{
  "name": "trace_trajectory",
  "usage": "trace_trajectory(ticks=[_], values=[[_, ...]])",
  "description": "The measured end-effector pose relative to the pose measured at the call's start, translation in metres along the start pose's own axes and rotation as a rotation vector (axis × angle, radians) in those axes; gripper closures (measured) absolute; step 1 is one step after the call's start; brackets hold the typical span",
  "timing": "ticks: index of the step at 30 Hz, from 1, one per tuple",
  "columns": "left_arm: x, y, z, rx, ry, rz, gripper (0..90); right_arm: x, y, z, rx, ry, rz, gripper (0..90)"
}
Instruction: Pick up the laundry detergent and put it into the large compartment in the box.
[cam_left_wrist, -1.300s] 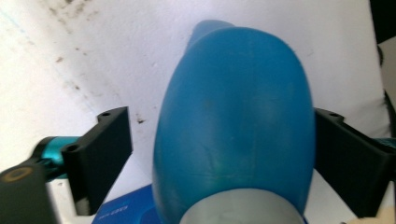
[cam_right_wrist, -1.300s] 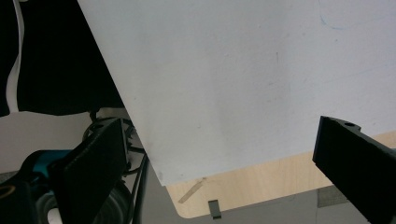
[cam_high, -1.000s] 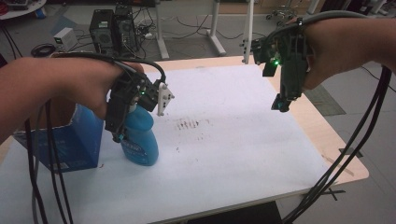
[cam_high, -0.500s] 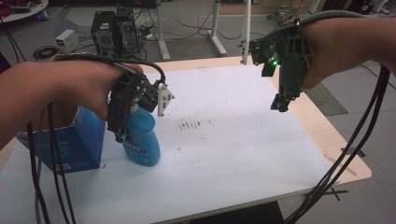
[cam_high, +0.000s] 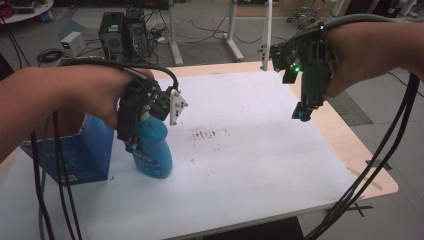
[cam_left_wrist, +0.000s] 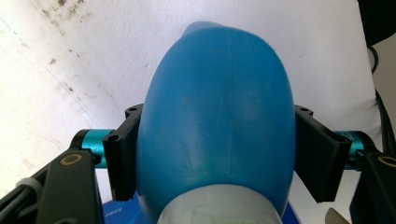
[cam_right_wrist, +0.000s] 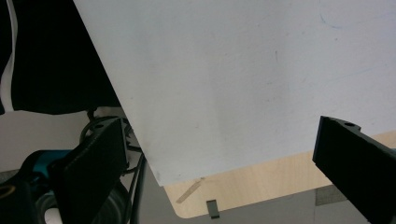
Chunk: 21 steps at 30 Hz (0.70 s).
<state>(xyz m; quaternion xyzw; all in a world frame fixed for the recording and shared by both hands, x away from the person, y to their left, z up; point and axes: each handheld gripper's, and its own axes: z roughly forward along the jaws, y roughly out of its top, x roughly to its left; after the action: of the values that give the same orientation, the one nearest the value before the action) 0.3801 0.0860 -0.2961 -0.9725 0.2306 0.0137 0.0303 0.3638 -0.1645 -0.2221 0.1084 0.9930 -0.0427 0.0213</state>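
Note:
A blue plastic bottle (cam_high: 152, 150) with a white neck stands upright on the white table (cam_high: 260, 165), left of centre. My left gripper (cam_high: 137, 142) comes down over it from above. Its jaws have just been closing, and in the left gripper view both black pads (cam_left_wrist: 122, 158) press the sides of the blue bottle (cam_left_wrist: 215, 116) just below the neck. My right gripper (cam_high: 303, 114) hangs above the table's right side and points down. In the right gripper view, the right gripper (cam_right_wrist: 224, 154) is open with only the table edge between its jaws.
A blue cardboard box (cam_high: 75, 155) stands just left of the bottle. A dark smudge (cam_high: 207, 134) marks the table's middle. The wooden table rim (cam_high: 350, 145) runs along the right side. Computer towers (cam_high: 125, 32) and desk legs stand on the floor behind.
Both hands keep their places, and the bottle stands where it did. No other shift shows from above.

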Motion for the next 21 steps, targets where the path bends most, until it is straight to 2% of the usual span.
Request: trace_trajectory(ticks=[11, 21], values=[[-0.0001, 0.0009, 0.0004, 0.004, 0.008, 0.001, 31.1, 0.0009, 0.0001, 0.0013, -0.001, -0.002, -0.002, 2.1], [0.0006, 0.002, 0.0037, 0.02, 0.026, 0.018, 37.3, 0.0004, 0.0011, 0.0023, 0.002, -0.002, -0.003, 2.1]])
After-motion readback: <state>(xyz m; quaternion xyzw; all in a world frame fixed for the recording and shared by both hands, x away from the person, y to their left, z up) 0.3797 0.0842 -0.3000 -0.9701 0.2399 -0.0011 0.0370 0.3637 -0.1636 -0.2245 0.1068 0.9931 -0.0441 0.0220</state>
